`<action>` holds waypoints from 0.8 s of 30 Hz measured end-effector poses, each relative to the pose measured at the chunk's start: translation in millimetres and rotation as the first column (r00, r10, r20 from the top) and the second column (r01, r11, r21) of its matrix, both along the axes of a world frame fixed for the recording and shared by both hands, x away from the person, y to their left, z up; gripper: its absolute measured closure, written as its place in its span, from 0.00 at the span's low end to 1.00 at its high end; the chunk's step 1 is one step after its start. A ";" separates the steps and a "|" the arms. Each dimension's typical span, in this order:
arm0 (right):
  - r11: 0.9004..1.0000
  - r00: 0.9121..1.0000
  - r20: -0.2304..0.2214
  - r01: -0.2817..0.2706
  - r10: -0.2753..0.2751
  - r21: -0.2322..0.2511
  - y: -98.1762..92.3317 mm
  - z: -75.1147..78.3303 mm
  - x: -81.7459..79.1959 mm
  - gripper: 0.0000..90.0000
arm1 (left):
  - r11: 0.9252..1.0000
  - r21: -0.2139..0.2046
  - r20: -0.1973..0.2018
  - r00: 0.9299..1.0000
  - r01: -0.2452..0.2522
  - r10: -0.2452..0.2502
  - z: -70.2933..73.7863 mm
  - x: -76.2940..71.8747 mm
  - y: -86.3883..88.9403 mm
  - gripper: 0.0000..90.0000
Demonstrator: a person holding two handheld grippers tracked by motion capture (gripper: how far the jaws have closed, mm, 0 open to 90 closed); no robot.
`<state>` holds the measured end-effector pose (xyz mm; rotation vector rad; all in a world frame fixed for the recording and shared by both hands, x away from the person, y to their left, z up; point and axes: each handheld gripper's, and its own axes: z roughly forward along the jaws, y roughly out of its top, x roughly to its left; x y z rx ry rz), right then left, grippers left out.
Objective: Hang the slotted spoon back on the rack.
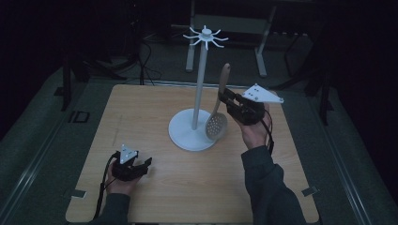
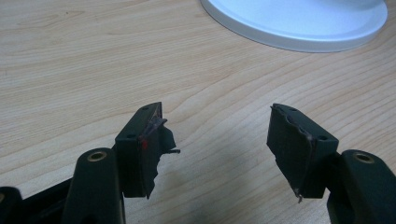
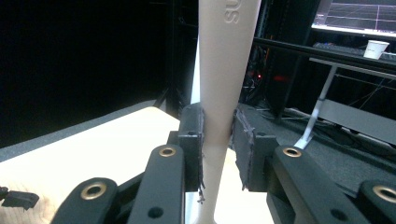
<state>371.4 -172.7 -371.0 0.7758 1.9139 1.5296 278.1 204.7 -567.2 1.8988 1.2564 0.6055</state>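
Note:
A beige slotted spoon (image 1: 218, 110) hangs upright with its perforated bowl low, just over the round base of a white hook stand (image 1: 199, 84). My right gripper (image 1: 227, 97) is shut on the spoon's handle (image 3: 219, 88), to the right of the stand's pole. In the right gripper view the handle runs up between both pads. My left gripper (image 1: 141, 165) rests low over the wooden table (image 1: 141, 117) at the front left, open, with nothing between its fingers (image 2: 144, 140). The stand's white base (image 2: 299, 23) lies ahead of it.
The stand's top carries a ring of several white hooks (image 1: 205, 35). Beyond the table's far edge stand dark frames, cables and a metal-legged bench (image 1: 230, 28). A monitor and a paper cup (image 3: 376, 48) sit far off.

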 end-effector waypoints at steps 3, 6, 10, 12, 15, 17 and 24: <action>1.000 1.000 0.000 0.002 -0.002 0.005 -0.4 2.1 1.2 0.82 | 1.000 0.000 -0.001 1.000 0.000 0.000 -0.1 0.0 -0.1 0.41; 1.000 1.000 -0.001 0.004 -0.004 0.010 -0.8 3.5 2.6 0.82 | 1.000 0.001 -0.001 1.000 0.001 -0.001 -0.2 0.0 -0.1 0.41; 1.000 1.000 -0.006 0.006 -0.005 0.016 -1.5 5.2 4.5 0.82 | 1.000 0.002 0.000 1.000 0.001 -0.001 -0.2 0.0 -0.2 0.41; 1.000 1.000 -0.006 0.007 -0.007 0.017 -1.5 6.4 5.6 0.82 | 1.000 0.002 -0.001 1.000 0.000 0.000 -0.2 0.1 -0.1 0.41; 1.000 1.000 -0.006 0.009 -0.008 0.019 -1.4 8.5 6.7 0.82 | 1.000 0.001 -0.001 1.000 0.000 0.000 -0.2 0.1 -0.1 0.41; 1.000 1.000 -0.004 0.009 -0.009 0.019 -1.3 9.9 7.5 0.82 | 1.000 0.001 0.000 1.000 0.000 0.000 -0.1 0.1 0.1 0.41; 1.000 1.000 0.003 0.011 -0.011 0.024 0.6 16.9 10.2 0.82 | 1.000 -0.003 0.002 1.000 -0.001 0.001 0.1 0.1 0.3 0.41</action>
